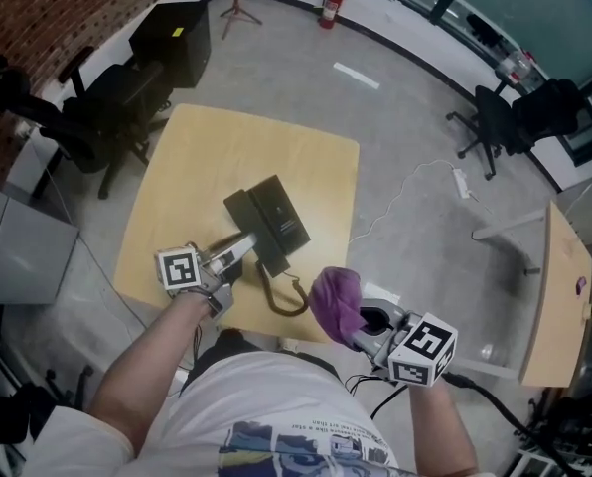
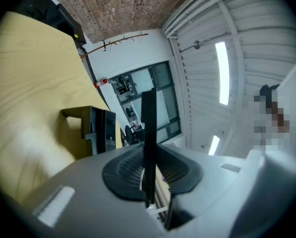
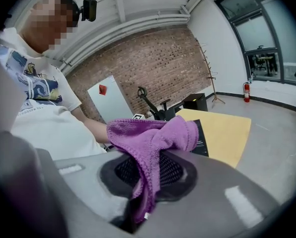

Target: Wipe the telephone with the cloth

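One pale wooden counter [image 1: 296, 167] filled the middle of the head view. One black telephone [image 1: 276, 219] lay flat on it, toward the near edge. There were a few lines of small white print on the telephone's face, too fine to read. A single dark cord [image 1: 288, 301] looped from its near end to the counter's edge.

There were two claws, each carrying one cube with square black-and-white markers [image 1: 180, 268], which bore no letters.

The left claw [image 2: 149, 182] lay low over the counter at the telephone's near end. Its jaws were nearly together and pinched on one thin black strip [image 2: 148, 133] that stood up between the pads. It was possibly an edge of the telephone set, though the view was too poor to say.

The right claw [image 3: 147, 180] was off the counter's near corner, apart from the telephone. Its jaws were clamped on one purple cloth [image 1: 336, 301], whose bunched folds spilled over the jaw tips.
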`<move>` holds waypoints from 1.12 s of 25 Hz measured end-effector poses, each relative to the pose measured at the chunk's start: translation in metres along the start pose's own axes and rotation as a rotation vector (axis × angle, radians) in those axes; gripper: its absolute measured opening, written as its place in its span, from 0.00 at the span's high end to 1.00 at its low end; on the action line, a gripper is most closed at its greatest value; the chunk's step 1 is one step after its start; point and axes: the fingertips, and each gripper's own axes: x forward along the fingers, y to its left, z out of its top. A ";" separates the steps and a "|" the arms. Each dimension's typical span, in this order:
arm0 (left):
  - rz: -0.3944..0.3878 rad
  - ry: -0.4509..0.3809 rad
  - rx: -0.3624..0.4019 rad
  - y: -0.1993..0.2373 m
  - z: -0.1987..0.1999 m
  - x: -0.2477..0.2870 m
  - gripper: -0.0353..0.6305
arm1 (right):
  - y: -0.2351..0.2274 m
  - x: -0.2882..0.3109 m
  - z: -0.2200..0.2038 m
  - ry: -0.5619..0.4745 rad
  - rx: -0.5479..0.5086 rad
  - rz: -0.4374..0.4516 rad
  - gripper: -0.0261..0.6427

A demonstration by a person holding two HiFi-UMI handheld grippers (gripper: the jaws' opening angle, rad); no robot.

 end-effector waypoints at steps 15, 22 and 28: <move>0.151 0.045 0.051 0.089 -0.015 0.019 0.83 | 0.007 -0.019 -0.018 0.028 0.059 -0.067 0.90; 0.196 0.037 0.023 0.100 -0.014 0.018 0.83 | 0.005 -0.020 -0.017 0.015 0.076 -0.074 0.90; 0.236 0.036 0.026 0.106 -0.016 0.018 0.82 | -0.002 -0.020 -0.018 0.003 0.078 -0.069 0.90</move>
